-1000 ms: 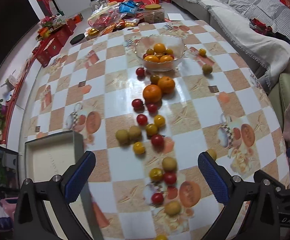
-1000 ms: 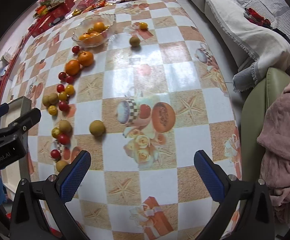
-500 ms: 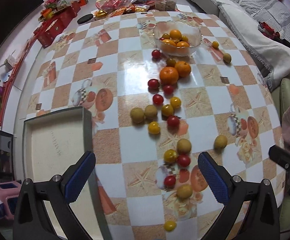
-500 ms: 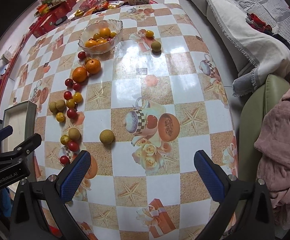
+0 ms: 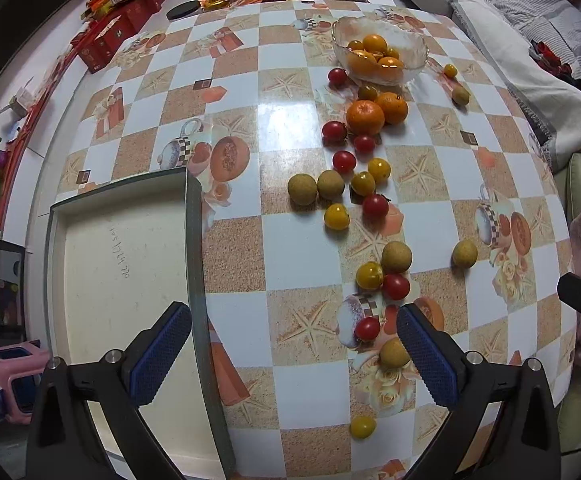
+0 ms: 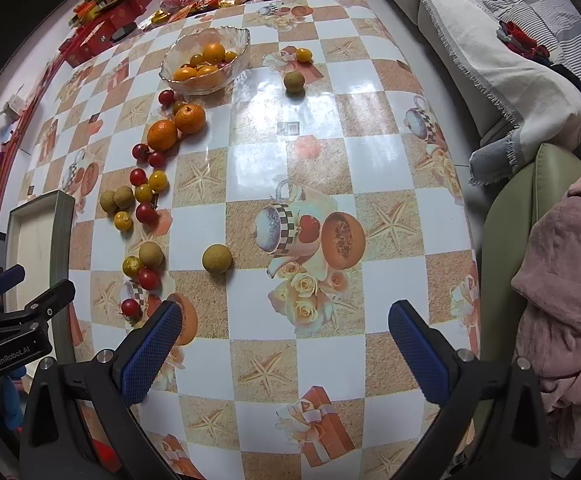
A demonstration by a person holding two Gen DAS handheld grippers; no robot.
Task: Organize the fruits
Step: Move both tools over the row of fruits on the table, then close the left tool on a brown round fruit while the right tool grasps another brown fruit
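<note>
Up front in the left wrist view, the left gripper (image 5: 294,354) hangs with its blue-padded fingers spread wide and nothing between them, above the checkered tablecloth (image 5: 234,80). Its left pad sits over the shallow tray (image 5: 118,248) at 8 o'clock; its right pad is just beside a brown longan (image 5: 394,354) and a red cherry tomato (image 5: 367,328). A loose trail of cherry tomatoes, yellow ones and longans runs toward 1 o'clock, past two oranges (image 5: 376,114) that touch each other, to a glass bowl (image 5: 378,56) holding orange and yellow fruit.

Next, the right wrist view: the right gripper (image 6: 284,344) is likewise spread and empty above the tablecloth. One longan (image 6: 217,258) lies alone at 11 o'clock of the gripper, apart from the trail. The bowl sits far toward 11 o'clock, with a longan (image 6: 293,81) and a yellow tomato (image 6: 303,55) to its right. A pink garment (image 6: 566,280) lies at 3 o'clock.
</note>
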